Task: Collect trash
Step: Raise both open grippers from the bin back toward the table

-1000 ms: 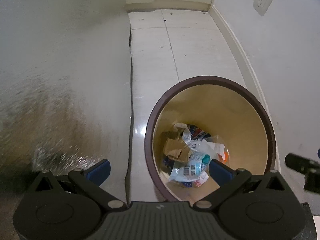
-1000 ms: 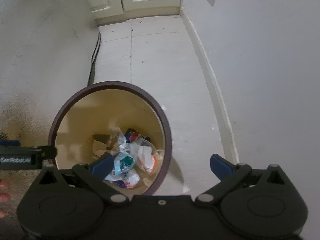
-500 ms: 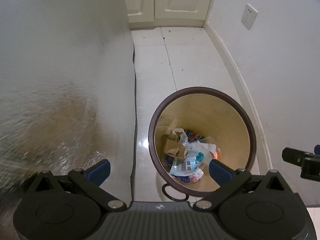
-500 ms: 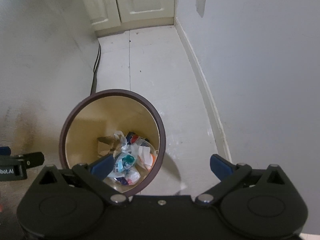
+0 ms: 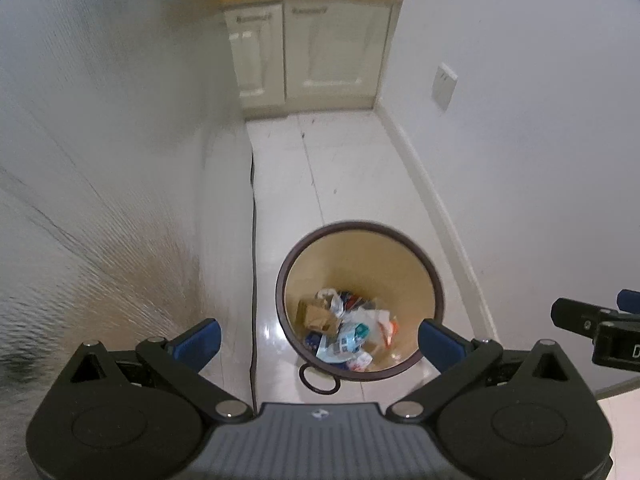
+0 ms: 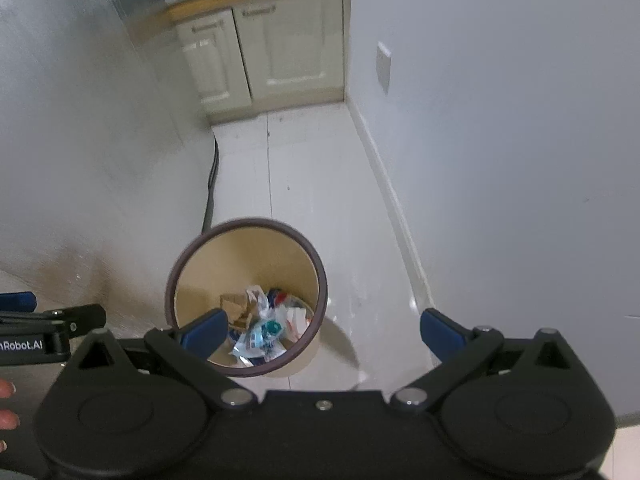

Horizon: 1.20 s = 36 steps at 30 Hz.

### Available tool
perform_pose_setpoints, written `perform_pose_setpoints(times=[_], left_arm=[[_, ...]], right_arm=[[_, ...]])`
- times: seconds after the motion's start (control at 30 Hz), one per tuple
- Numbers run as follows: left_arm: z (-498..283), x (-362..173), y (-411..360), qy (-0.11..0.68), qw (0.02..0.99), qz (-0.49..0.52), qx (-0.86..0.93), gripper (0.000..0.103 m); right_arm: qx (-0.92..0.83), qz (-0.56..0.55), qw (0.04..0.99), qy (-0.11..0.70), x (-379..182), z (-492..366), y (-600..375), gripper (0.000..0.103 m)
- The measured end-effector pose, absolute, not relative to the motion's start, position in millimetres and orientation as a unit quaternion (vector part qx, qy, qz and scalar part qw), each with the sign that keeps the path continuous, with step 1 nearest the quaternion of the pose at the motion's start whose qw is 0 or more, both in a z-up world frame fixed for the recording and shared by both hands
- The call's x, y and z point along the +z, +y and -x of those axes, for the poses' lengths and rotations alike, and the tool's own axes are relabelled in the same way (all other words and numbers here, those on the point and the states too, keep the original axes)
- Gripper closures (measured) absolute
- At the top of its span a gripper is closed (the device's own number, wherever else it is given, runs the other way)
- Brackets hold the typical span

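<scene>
A round bin with a dark brown rim [image 5: 434, 276] [image 6: 316, 258] and tan inside stands on the white floor. At its bottom lies mixed trash [image 5: 348, 330] [image 6: 266, 322]: torn cardboard, clear plastic, printed wrappers. My left gripper [image 5: 318, 340] hangs high above the bin, open, nothing between its blue pads. My right gripper [image 6: 322, 330] is also open and empty, above the bin's right side. Each gripper shows at the edge of the other's view.
A dark ring [image 5: 319, 378] lies on the floor at the bin's near side. A shiny appliance wall [image 5: 100, 200] rises on the left, with a black cable [image 5: 253, 280] beside it. A white wall [image 5: 540, 160] stands on the right, cream cabinets [image 5: 308, 56] at the far end.
Both grippers have risen well above the bin, which now looks smaller and lower in each view. The cabinets and countertop have come into sight. Both stay open.
</scene>
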<state>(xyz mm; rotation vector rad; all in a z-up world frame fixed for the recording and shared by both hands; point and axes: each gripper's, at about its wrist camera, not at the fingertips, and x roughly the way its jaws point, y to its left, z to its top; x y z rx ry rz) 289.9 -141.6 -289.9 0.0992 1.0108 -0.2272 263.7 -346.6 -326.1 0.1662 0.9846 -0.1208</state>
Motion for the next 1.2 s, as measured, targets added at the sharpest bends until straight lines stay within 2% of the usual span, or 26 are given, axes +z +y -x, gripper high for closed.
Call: perform_pose_setpoints(times=[0.7,1.2], left_arm=[[-201.9,-127.7,-146.7,0.334,0.929,-0.045,-0.153,0.0],[-145.0,-9.7,-111.6,0.218,0.967,-0.046,-0.124,0.0]], right_arm=[[-0.069,-0.083,0.942,0.317,-159.0,-168.6,-352.5,0.0],[-0.037,-0.08,0.977,0.192,-45.7,-124.2,-327.9,0.0]])
